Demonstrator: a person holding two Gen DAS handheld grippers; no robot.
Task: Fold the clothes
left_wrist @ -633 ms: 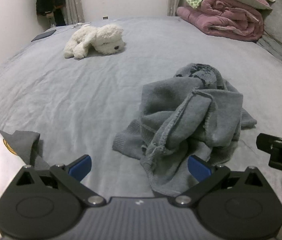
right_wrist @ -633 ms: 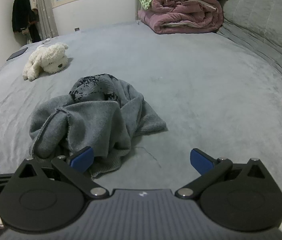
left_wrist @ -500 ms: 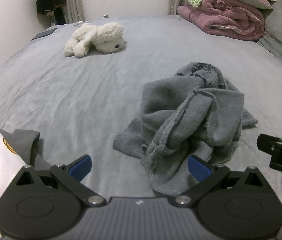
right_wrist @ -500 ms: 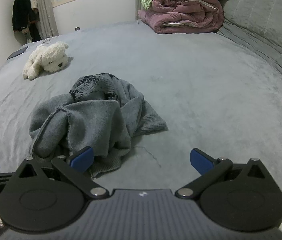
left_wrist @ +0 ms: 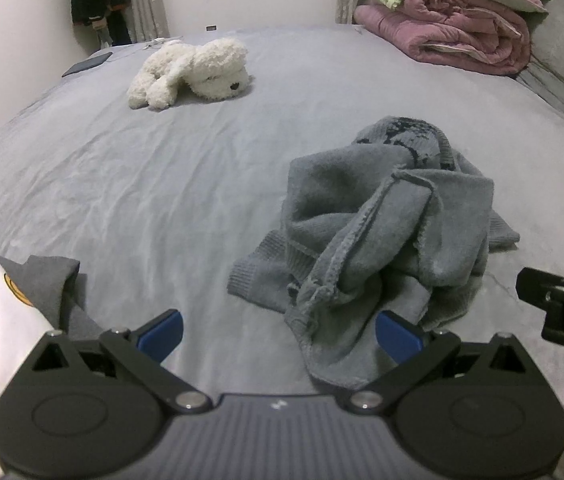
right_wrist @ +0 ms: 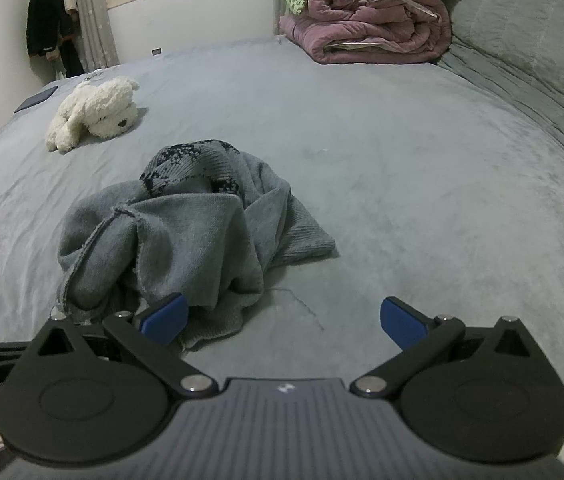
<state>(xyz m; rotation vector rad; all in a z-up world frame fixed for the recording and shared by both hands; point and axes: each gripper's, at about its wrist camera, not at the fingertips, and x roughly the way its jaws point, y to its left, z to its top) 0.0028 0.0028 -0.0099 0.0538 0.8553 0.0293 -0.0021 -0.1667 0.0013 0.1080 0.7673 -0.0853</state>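
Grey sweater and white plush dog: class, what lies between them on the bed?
Only bare grey bedsheet separates the sweater from the plush dog; both wrist views show it.

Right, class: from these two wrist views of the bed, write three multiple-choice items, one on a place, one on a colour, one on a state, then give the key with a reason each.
1. Where does the white plush dog lie?
A. on the folded quilt
B. on the bed sheet beyond the sweater
C. on the floor

2. What colour is the crumpled sweater?
A. grey
B. pink
C. green

3. How do both grippers stand?
A. shut on the sweater
B. shut on nothing
C. open, holding nothing

Key:
1 B, it rests on the grey bed sheet, farther off than the sweater.
2 A, grey knit with a dark pattern at the top.
3 C, the left gripper and right gripper have their blue pads wide apart, not clamping any cloth.
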